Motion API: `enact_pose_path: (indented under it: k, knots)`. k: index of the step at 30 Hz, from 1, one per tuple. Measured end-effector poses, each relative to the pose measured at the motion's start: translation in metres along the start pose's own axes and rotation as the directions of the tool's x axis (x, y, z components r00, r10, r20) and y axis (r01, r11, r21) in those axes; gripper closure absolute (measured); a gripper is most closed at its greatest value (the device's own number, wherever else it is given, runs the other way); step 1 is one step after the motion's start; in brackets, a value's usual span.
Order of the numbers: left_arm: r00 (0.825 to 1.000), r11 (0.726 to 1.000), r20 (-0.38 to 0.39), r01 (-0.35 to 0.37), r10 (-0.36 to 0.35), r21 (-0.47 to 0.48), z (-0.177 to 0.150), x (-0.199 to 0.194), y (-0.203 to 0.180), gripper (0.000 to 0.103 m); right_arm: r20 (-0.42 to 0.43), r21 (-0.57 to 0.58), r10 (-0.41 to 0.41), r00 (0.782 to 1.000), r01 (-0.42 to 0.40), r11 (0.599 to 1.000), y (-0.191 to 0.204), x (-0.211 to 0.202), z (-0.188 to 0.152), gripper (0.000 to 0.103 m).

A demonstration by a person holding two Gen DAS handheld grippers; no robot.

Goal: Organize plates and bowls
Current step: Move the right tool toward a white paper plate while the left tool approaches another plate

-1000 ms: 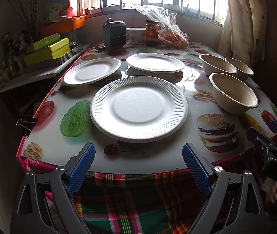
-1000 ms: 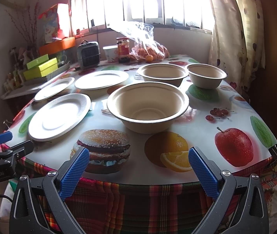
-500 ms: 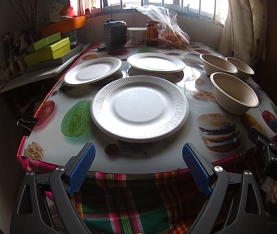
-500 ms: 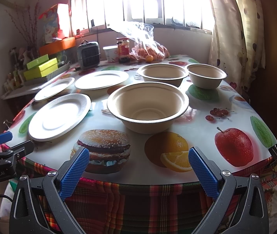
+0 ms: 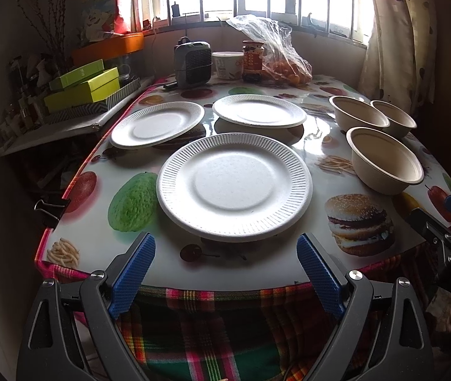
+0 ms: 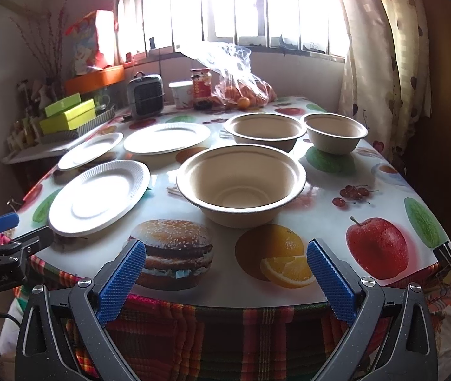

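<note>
Three white paper plates lie apart on the table: a near one (image 5: 234,187) (image 6: 98,197), a far left one (image 5: 157,123) (image 6: 90,150) and a far middle one (image 5: 258,115) (image 6: 166,137). Three beige bowls stand on the right: a near one (image 5: 384,160) (image 6: 241,184), and two behind it (image 6: 265,130) (image 6: 335,131). My left gripper (image 5: 225,273) is open and empty at the table's front edge, facing the near plate. My right gripper (image 6: 225,279) is open and empty at the front edge, facing the near bowl.
The table (image 5: 276,266) has a fruit-print cover over a plaid cloth. At the back stand a small heater (image 5: 192,63), a tub (image 5: 227,65), a jar (image 5: 252,60) and a bag of oranges (image 5: 285,66). Green boxes (image 5: 82,89) sit on a left shelf. A curtain (image 6: 384,63) hangs on the right.
The left wrist view has drifted slightly; the plates and bowls have not moved. Both grippers stay open at the front edge.
</note>
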State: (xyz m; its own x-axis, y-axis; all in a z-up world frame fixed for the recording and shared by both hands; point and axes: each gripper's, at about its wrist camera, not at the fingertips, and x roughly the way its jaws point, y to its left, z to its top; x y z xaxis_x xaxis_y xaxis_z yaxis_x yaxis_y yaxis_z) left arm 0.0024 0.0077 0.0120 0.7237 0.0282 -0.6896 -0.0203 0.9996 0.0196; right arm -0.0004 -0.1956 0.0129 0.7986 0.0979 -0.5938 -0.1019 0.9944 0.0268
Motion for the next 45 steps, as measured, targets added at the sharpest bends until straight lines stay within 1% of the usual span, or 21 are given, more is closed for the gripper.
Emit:
enact_pose_path:
  k: [4, 9, 14, 18, 24, 28, 32, 34, 38, 42, 45]
  knots:
    - [1.0, 1.0, 0.007, -0.002, 0.002, -0.007, 0.004, -0.001, 0.004, 0.012, 0.013, -0.017, 0.012, 1.0, -0.011, 1.0, 0.004, -0.001, 0.008, 0.0]
    - [1.0, 0.999, 0.009, 0.002, -0.001, -0.043, 0.013, -0.001, 0.017, 0.012, 0.033, -0.047, 0.029, 0.999, -0.028, 0.998, 0.012, 0.003, 0.024, 0.0]
    - [1.0, 0.997, 0.004, -0.005, 0.005, -0.076, 0.023, 0.002, 0.034, 0.012, 0.053, -0.082, 0.066, 0.996, -0.062, 0.995, 0.022, 0.006, 0.045, 0.0]
    - [1.0, 0.995, 0.006, -0.006, 0.007, -0.097, 0.034, 0.004, 0.046, 0.012, 0.054, -0.122, 0.119, 0.991, -0.112, 0.986, 0.035, 0.011, 0.063, 0.0]
    - [1.0, 0.991, -0.006, -0.006, 0.006, -0.134, 0.051, 0.013, 0.07, 0.012, 0.023, -0.172, 0.189, 0.982, -0.182, 0.968, 0.056, 0.031, 0.091, 0.001]
    - [0.999, 0.986, 0.0, -0.037, 0.037, -0.16, 0.064, 0.016, 0.085, 0.012, 0.0, -0.195, 0.221, 0.975, -0.217, 0.956, 0.068, 0.045, 0.108, 0.001]
    - [0.997, 0.982, -0.02, -0.076, 0.074, -0.171, 0.077, 0.026, 0.099, 0.012, -0.023, -0.226, 0.24, 0.971, -0.239, 0.944, 0.08, 0.062, 0.126, 0.001]
    - [0.994, 0.98, -0.027, -0.108, 0.105, -0.168, 0.084, 0.031, 0.105, 0.012, -0.044, -0.234, 0.25, 0.967, -0.253, 0.939, 0.087, 0.073, 0.136, 0.001]
    - [0.993, 0.973, -0.057, -0.111, 0.102, -0.203, 0.096, 0.043, 0.122, 0.012, -0.07, -0.26, 0.261, 0.963, -0.271, 0.927, 0.1, 0.09, 0.157, 0.001]
    - [0.991, 0.969, -0.063, -0.129, 0.118, -0.21, 0.108, 0.051, 0.136, 0.012, -0.092, -0.303, 0.274, 0.957, -0.289, 0.908, 0.114, 0.108, 0.176, 0.001]
    - [0.99, 0.964, -0.073, -0.13, 0.117, -0.231, 0.119, 0.058, 0.15, 0.012, -0.138, -0.308, 0.289, 0.947, -0.319, 0.897, 0.122, 0.127, 0.19, 0.001]
